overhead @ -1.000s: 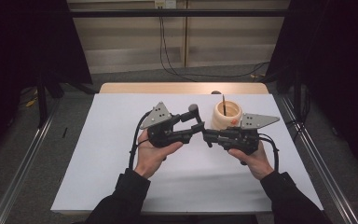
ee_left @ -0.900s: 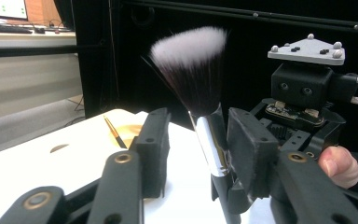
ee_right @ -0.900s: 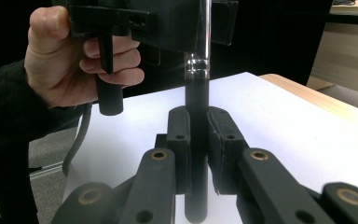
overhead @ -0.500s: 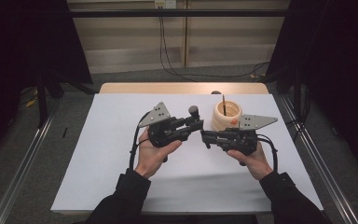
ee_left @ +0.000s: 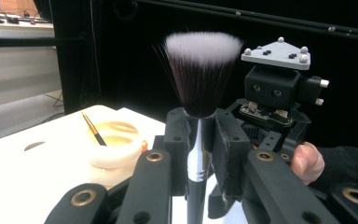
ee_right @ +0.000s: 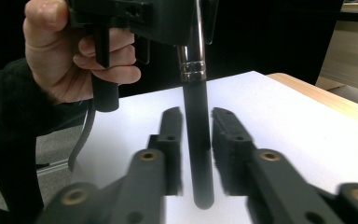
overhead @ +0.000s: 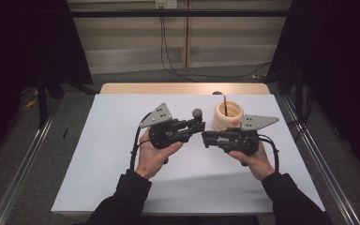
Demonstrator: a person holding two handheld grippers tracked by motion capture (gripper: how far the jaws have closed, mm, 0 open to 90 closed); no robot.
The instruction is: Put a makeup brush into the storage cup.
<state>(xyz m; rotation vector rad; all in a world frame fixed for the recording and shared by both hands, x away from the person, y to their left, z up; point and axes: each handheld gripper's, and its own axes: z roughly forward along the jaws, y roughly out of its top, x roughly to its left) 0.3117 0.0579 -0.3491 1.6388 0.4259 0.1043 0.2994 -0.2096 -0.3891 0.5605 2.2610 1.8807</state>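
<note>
left gripper view: my left gripper (ee_left: 200, 135) jaws just been closing, now clamped on chrome ferrule of round makeup brush with black white-tipped bristles (ee_left: 200, 70), bristles up. right gripper view: my right gripper (ee_right: 193, 140) jaws just been opening, pads flank brush's black handle, narrow gaps either side, no squeeze. high view: both grippers meet tip to tip above white table sheet (overhead: 98, 140). cream round holder (overhead: 228, 117) with thin dark stick just behind right gripper.
</note>
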